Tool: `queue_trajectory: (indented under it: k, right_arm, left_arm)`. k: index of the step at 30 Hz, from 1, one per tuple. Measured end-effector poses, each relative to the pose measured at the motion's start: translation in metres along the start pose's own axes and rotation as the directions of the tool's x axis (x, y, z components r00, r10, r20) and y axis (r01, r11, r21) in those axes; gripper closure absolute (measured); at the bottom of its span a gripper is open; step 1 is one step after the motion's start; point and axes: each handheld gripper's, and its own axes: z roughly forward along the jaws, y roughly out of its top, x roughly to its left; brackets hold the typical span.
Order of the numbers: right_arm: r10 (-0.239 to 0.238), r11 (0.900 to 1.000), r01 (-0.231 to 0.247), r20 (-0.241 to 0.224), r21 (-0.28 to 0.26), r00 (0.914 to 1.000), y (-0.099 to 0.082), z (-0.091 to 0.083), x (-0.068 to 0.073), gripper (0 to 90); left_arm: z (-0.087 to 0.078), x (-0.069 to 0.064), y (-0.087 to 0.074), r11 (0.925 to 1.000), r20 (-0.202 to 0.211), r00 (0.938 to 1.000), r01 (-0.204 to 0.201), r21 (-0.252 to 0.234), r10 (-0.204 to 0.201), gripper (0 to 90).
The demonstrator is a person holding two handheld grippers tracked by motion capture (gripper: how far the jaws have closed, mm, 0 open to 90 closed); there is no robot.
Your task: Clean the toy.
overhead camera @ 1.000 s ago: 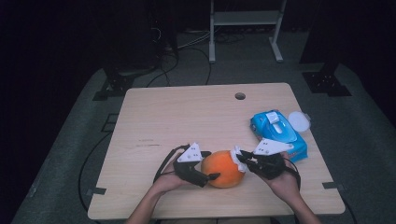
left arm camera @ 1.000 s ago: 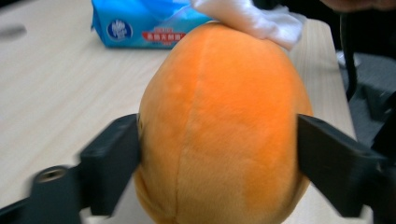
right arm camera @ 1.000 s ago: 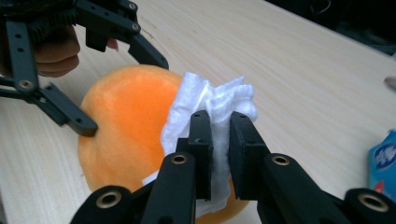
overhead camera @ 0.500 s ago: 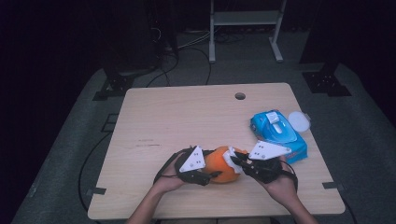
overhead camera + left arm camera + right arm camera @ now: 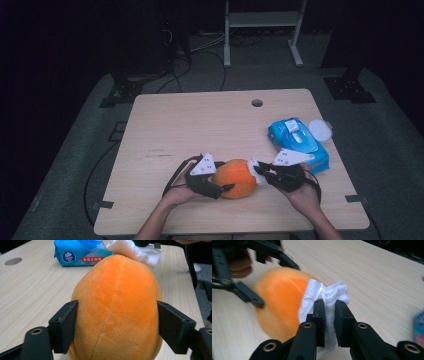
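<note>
The left tongs (image 5: 223, 186) have slid onto the orange plush fruit (image 5: 239, 178), seemingly gripping it.

L tongs (image 5: 226, 187) just re-opening – R tongs (image 5: 258, 170) pinched shut, both hands low.

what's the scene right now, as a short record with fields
work: wiping an orange plush fruit with a white tissue
left gripper: jaws on both sides of the fruit, pads against it, just reopened a little
right gripper: shut on the tissue, which touches the fruit's end
tissue pack: blue, at the table's right edge
table: light wood
</note>
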Motion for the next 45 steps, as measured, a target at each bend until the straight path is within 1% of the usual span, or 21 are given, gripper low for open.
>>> queue_trajectory:
  k: [2,5,9,11,13,15,18,19,20,21,24,25,26,28,30,34,36,38,40,43,45]
  right_arm:
    - [0.012,0.9999,-0.012,-0.009,-0.004,0.9999,0.0,-0.001,-0.001,79.5]
    - [-0.014,0.9995,0.013,-0.044,-0.029,0.9989,0.008,0.0,0.011,79.6]
    - [-0.095,0.9947,0.091,-0.095,-0.048,0.9909,0.021,0.005,0.039,79.5]
    - [-0.138,0.9902,0.135,-0.08,-0.035,0.9873,0.022,0.009,0.046,79.3]
    - [-0.126,0.9918,0.124,-0.075,-0.029,0.9892,0.02,0.009,0.04,79.2]
    - [-0.095,0.9953,0.094,-0.038,-0.022,0.9948,0.014,0.007,0.027,79.2]
    - [0.01,0.9998,-0.01,-0.014,-0.019,0.9999,0.0,0.003,0.001,79.2]
    - [0.024,0.9994,-0.025,-0.019,-0.024,0.9995,-0.001,0.002,-0.002,79.4]
    - [0.033,0.999,-0.034,-0.023,-0.029,0.9992,0.0,0.002,-0.001,79.6]
    - [0.019,0.9992,-0.02,-0.02,-0.034,0.9996,0.002,0.002,0.003,79.6]
    - [-0.044,0.9979,0.041,-0.069,-0.051,0.9967,0.009,0.006,0.021,79.3]
    - [-0.068,0.9969,0.065,-0.057,-0.045,0.9961,0.011,0.008,0.026,79.2]
    - [-0.069,0.9967,0.066,-0.06,-0.046,0.9958,0.01,0.009,0.025,79.1]
    - [-0.038,0.9982,0.035,-0.065,-0.049,0.9972,0.007,0.01,0.018,79.1]
    - [0.017,0.9987,-0.02,-0.07,-0.047,0.9974,0.001,0.012,0.004,79.0]
    - [0.135,0.9885,-0.14,-0.088,-0.057,0.9869,-0.011,0.011,-0.015,79.4]
    - [0.143,0.9886,-0.146,-0.071,-0.04,0.9873,-0.014,0.013,-0.017,79.5]
    - [0.168,0.9845,-0.172,-0.089,-0.036,0.9818,-0.014,0.016,-0.019,79.7]
    - [0.146,0.9873,-0.15,-0.08,-0.051,0.986,-0.01,0.015,-0.015,79.7]
    - [0.128,0.9868,-0.136,-0.094,-0.088,0.9874,-0.004,0.012,-0.009,79.8]
    - [0.117,0.989,-0.125,-0.09,-0.079,0.989,-0.004,0.013,-0.006,79.8]
  left_arm:
    - [0.002,-0.003,0.001,0.9999,0.003,0.9998,-0.017,0.002,0.017,23.5]
    - [0.003,-0.008,0.001,0.9984,0.012,0.9984,-0.056,-0.003,0.056,24.3]
    - [0.004,-0.013,0.001,0.9944,0.021,0.9942,-0.106,0.007,0.106,24.4]
    - [0.002,-0.011,0.0,0.9952,0.021,0.9951,-0.097,0.014,0.097,24.3]
    - [0.0,-0.007,-0.002,0.9974,0.018,0.9973,-0.071,0.015,0.071,23.7]
    - [-0.003,-0.001,-0.005,0.9994,0.019,0.9993,-0.032,0.01,0.032,23.1]
    - [-0.003,0.006,-0.01,1.0,0.026,0.9996,0.009,-0.004,-0.009,23.0]
    - [-0.003,0.006,-0.01,0.9999,0.025,0.9996,0.012,-0.005,-0.012,22.9]
    - [-0.002,0.006,-0.009,1.0,0.023,0.9997,0.007,0.0,-0.007,22.5]
    - [-0.002,0.006,-0.009,1.0,0.021,0.9998,0.005,0.005,-0.005,22.1]
    - [-0.005,0.011,-0.013,0.9996,0.023,0.9994,0.026,0.009,-0.026,21.0]
    - [-0.006,0.012,-0.015,0.9994,0.028,0.999,0.035,0.007,-0.035,21.0]
    - [-0.008,0.014,-0.018,0.9989,0.036,0.9983,0.046,0.004,-0.046,21.2]
    - [-0.01,0.018,-0.022,0.9978,0.041,0.997,0.066,0.002,-0.066,21.5]
    - [-0.012,0.021,-0.024,0.9966,0.044,0.9956,0.083,0.002,-0.083,21.6]
    - [-0.013,0.024,-0.026,0.9949,0.041,0.9941,0.1,0.012,-0.1,21.6]
    - [-0.015,0.025,-0.028,0.9944,0.042,0.9936,0.104,0.02,-0.105,21.5]
    - [-0.014,0.025,-0.028,0.9942,0.04,0.9935,0.105,0.021,-0.106,21.4]
    - [-0.013,0.024,-0.027,0.995,0.035,0.9947,0.096,0.027,-0.096,20.8]
    - [-0.013,0.024,-0.027,0.9945,0.035,0.9942,0.101,0.029,-0.102,20.7]
    - [-0.013,0.024,-0.027,0.9944,0.033,0.9942,0.101,0.031,-0.102,20.6]
